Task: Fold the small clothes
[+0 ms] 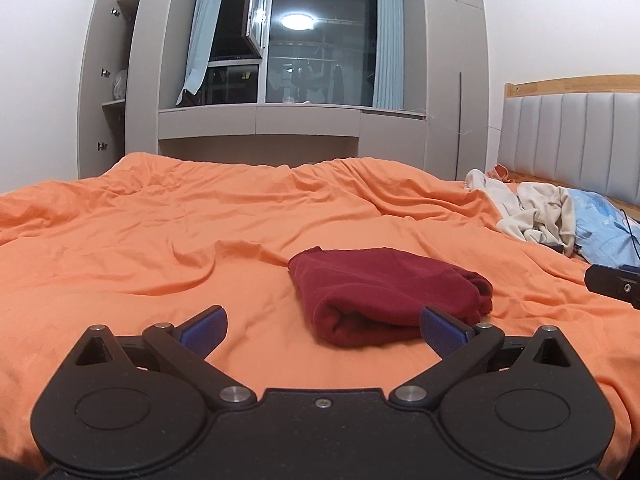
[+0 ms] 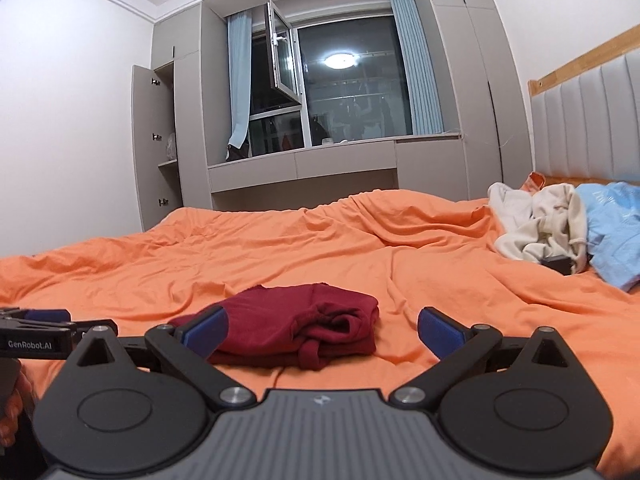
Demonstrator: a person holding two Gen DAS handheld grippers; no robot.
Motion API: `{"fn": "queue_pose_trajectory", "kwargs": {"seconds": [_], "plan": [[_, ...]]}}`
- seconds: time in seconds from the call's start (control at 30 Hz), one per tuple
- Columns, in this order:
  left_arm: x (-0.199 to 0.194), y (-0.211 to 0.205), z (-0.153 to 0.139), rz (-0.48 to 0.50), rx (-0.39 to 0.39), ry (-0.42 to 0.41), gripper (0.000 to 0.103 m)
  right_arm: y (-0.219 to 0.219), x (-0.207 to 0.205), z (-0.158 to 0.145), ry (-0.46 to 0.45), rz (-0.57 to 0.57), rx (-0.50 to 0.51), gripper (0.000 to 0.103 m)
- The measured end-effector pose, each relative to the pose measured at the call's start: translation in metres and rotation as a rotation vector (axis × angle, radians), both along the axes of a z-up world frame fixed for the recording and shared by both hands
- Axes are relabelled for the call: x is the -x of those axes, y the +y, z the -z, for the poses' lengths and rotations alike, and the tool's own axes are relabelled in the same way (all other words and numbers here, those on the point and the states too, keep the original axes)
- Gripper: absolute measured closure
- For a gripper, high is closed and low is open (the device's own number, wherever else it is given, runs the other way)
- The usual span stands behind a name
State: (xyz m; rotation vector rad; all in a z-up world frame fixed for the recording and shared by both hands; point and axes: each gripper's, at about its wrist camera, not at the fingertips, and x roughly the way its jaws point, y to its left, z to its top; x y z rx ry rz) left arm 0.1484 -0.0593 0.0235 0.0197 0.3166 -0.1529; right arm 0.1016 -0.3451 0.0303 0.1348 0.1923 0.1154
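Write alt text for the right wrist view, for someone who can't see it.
A folded dark red garment lies on an orange bedspread just ahead of the open, empty right claw. Unfolded cream clothes are piled far right by the headboard.

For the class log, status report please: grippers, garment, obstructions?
Left gripper open, empty. Right gripper open, empty. Dark red garment folded on orange bedsheet. Nothing in the way.
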Motion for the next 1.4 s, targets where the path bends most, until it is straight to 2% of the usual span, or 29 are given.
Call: {"fn": "queue_pose_trajectory", "kwargs": {"seconds": [0.13,0.5,1.4], "plan": [[0.010,-0.004,0.005,0.018,-0.020,0.002,0.001,0.001,0.006,0.005,0.014,0.018,0.008,0.000],[0.012,-0.006,0.010,0.035,-0.010,0.021,0.001,-0.005,0.001,0.011,0.054,0.043,0.007,0.000],[0.008,-0.004,0.012,0.023,-0.006,0.030,0.001,-0.005,-0.002,0.012,0.061,0.045,0.012,0.000]]}}
